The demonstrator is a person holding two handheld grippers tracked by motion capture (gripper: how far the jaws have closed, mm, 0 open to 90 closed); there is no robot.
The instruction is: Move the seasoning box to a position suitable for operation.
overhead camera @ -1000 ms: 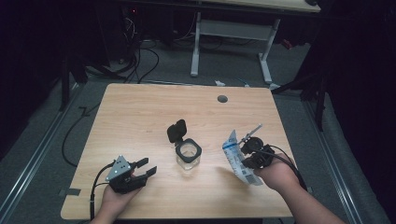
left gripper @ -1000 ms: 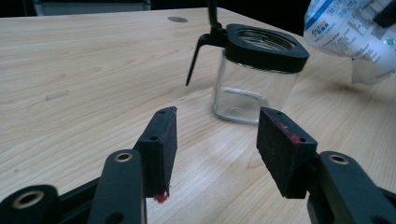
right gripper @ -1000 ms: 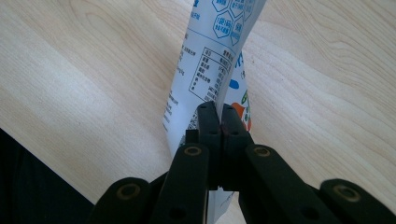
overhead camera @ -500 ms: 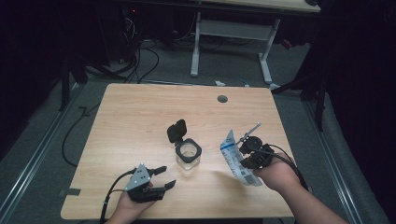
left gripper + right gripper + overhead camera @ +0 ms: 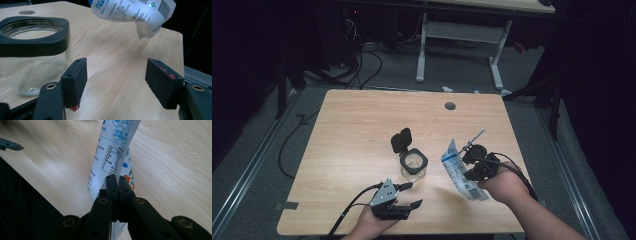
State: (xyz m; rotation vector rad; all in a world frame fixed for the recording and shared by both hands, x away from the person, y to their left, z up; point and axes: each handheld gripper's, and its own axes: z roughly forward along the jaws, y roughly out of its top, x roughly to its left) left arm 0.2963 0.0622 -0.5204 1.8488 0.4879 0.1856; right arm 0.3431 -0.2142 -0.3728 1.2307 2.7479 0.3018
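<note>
Right gripper (image 5: 119, 182) jaws clamp pouch (image 5: 113, 150); left gripper (image 5: 116, 80) agape (jar (image 5: 32, 50) beside).

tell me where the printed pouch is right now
The printed pouch is at the right of the high view, pinched in the right gripper above the table, just right of the open glass jar.

Place: lab | Signs: bare wooden table (image 5: 362, 130), floor cables (image 5: 362, 70), dark curtains, second desk frame (image 5: 462, 45)
</note>
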